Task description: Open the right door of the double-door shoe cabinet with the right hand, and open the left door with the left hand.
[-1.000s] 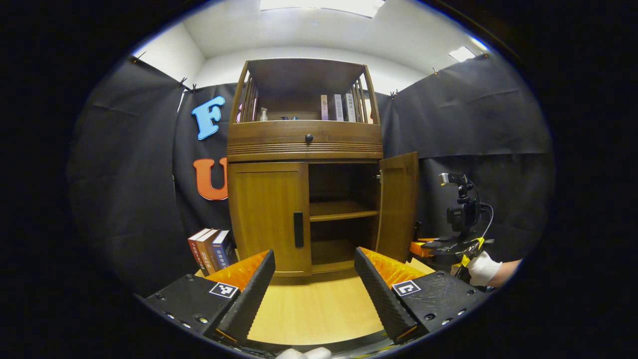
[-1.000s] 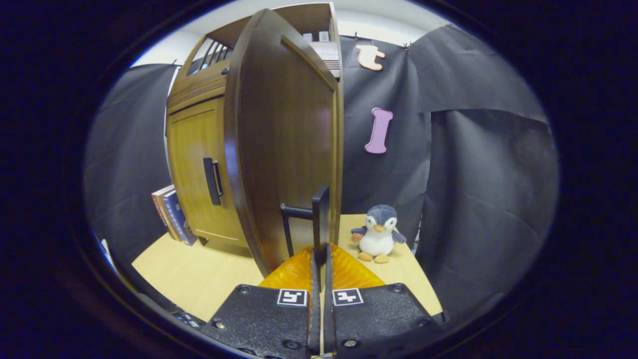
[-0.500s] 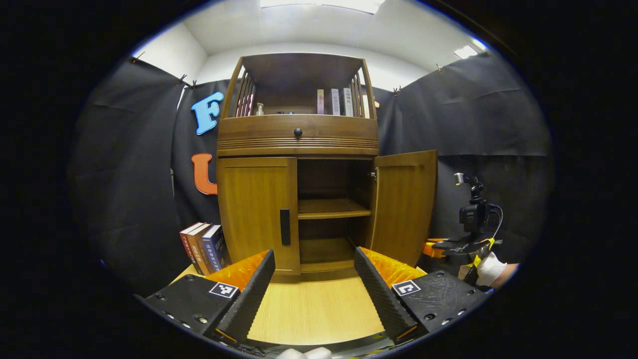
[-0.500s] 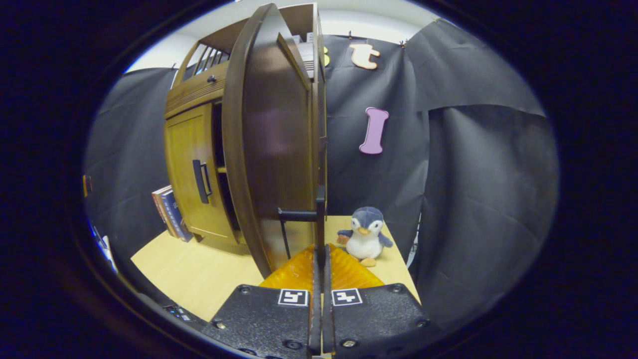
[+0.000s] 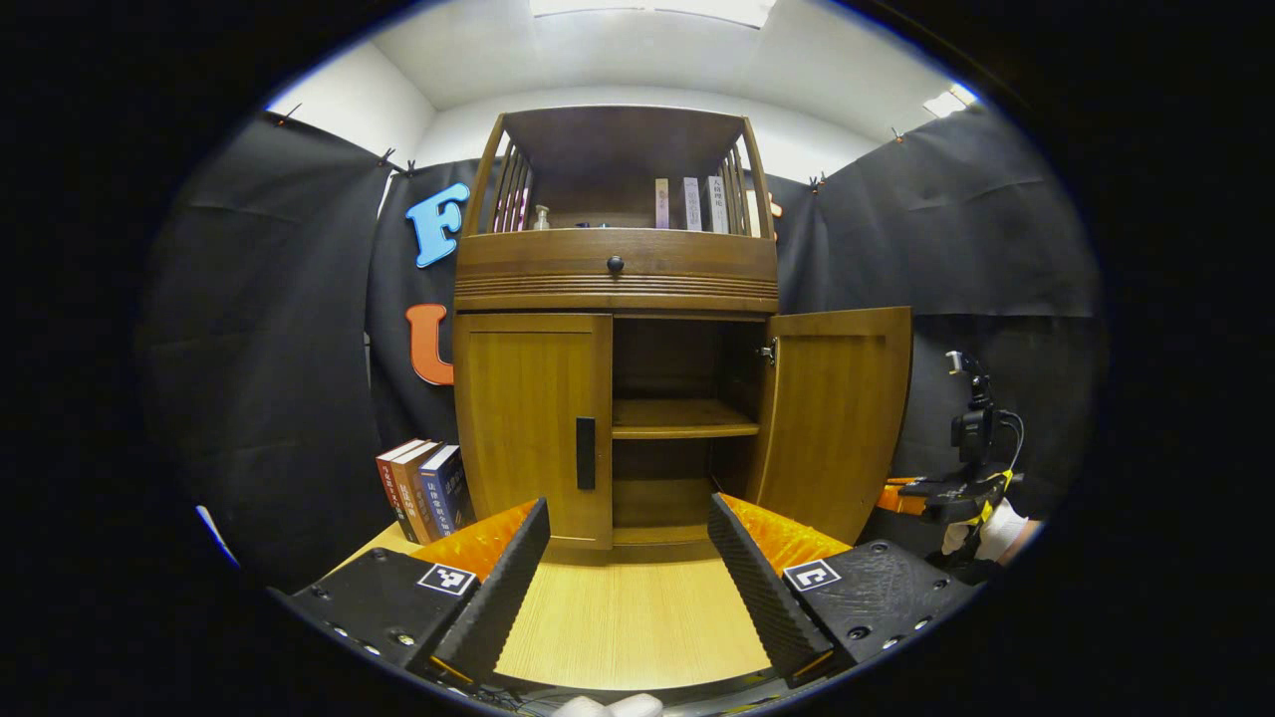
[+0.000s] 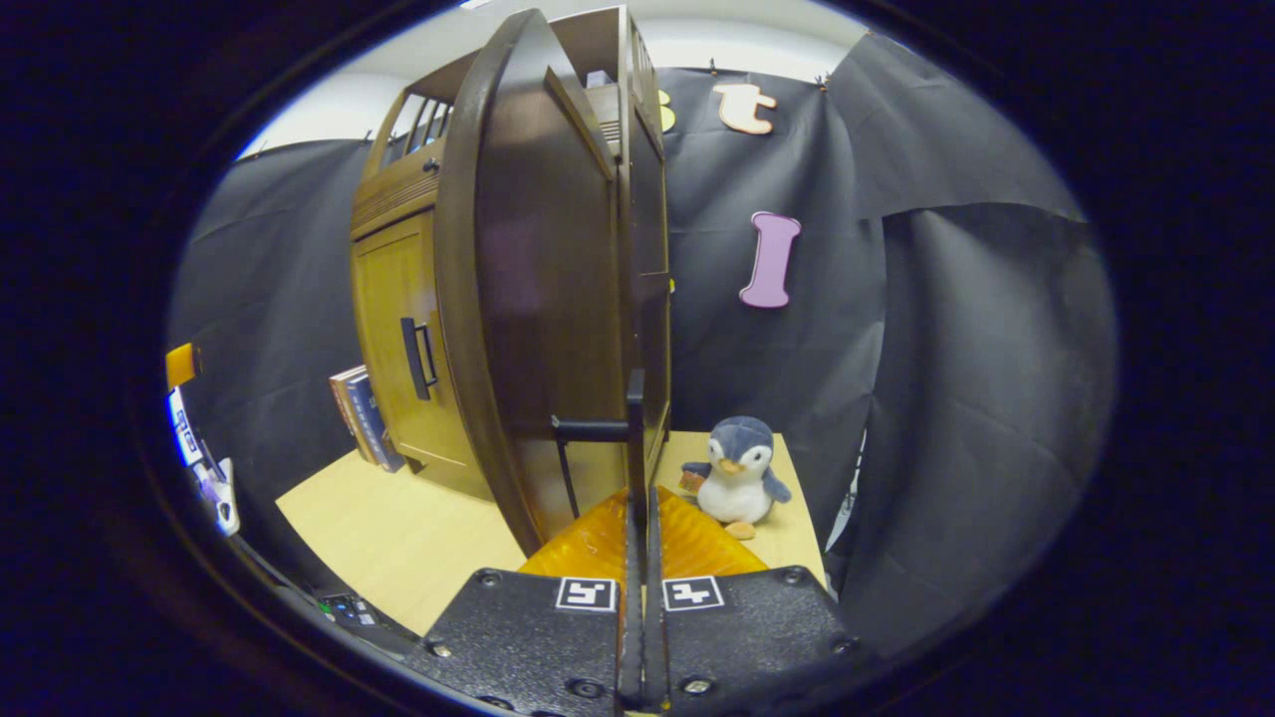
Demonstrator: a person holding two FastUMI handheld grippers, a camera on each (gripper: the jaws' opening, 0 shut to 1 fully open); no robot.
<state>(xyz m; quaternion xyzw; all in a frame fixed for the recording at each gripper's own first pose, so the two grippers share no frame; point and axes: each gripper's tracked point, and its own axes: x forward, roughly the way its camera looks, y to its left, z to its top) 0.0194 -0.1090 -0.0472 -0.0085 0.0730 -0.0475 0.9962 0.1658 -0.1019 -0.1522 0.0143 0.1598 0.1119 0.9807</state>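
Observation:
The wooden shoe cabinet stands straight ahead in the left gripper view. Its left door is closed, with a dark vertical handle at its inner edge. The right door is swung wide open, baring two inner shelves. My left gripper hangs open in front of the cabinet, holding nothing, a short way from the left door. In the right gripper view my right gripper is shut on the right door's handle, and the right door is seen nearly edge-on. Farther off in the left gripper view, the right gripper sits beside the open door.
Books lean beside the cabinet's left side on the light wooden table. A plush penguin sits on the table to the right of the open door. More books and a bottle stand on the cabinet's top shelf. Black cloth walls close in all around.
The right door has swung farther open, pulled by my right gripper. My left gripper stays open and has shifted only slightly before the cabinet.

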